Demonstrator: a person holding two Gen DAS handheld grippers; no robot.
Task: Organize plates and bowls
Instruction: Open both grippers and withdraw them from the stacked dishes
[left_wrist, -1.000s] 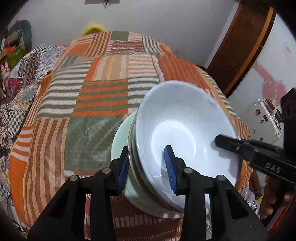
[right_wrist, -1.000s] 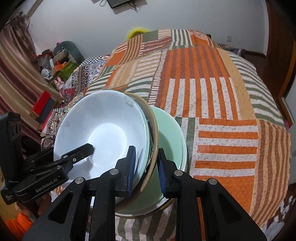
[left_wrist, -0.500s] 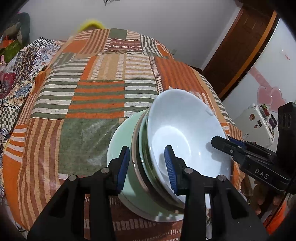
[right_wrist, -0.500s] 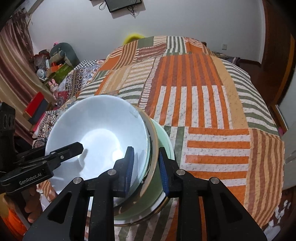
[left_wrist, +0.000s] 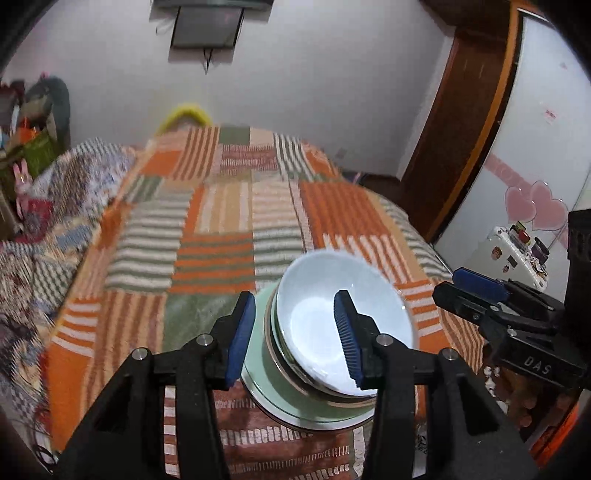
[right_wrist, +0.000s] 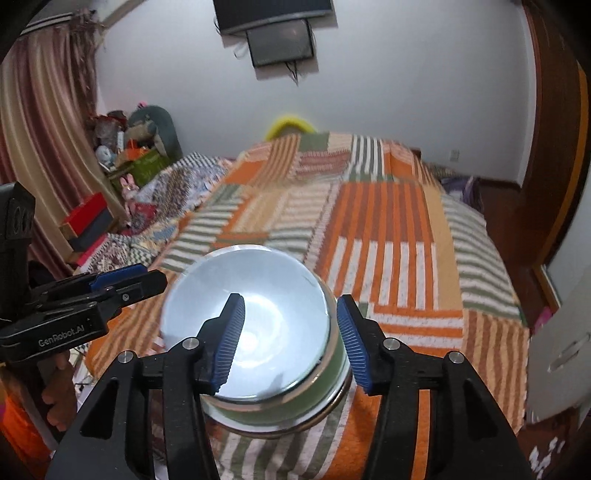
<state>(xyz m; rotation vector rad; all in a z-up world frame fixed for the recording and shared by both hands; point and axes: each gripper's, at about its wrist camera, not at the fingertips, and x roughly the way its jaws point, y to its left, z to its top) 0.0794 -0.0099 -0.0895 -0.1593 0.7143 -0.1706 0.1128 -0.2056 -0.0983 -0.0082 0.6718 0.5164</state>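
We see the white bowl (left_wrist: 343, 325) stacked on the green plate (left_wrist: 264, 373); our left gripper (left_wrist: 295, 336) and right gripper (right_wrist: 291, 339), just opening, are spread wide above it, pinching nothing.

Glossy glazed white bowl (left_wrist: 343, 325) on woven cloth bedspread (left_wrist: 214, 254); ribbed blue pads (right_wrist: 231, 339).

Both grippers, left gripper (left_wrist: 293, 332); right gripper (right_wrist: 291, 339), opened, releasing the stack (left_wrist: 314, 369); lifted clear.

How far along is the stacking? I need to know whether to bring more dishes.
Done: the white bowl sits nested on the stack over the green plate on the striped bedspread. In hand: nothing; the left gripper and right gripper have just been opening, pads clear. Left: no loose dishes in view.
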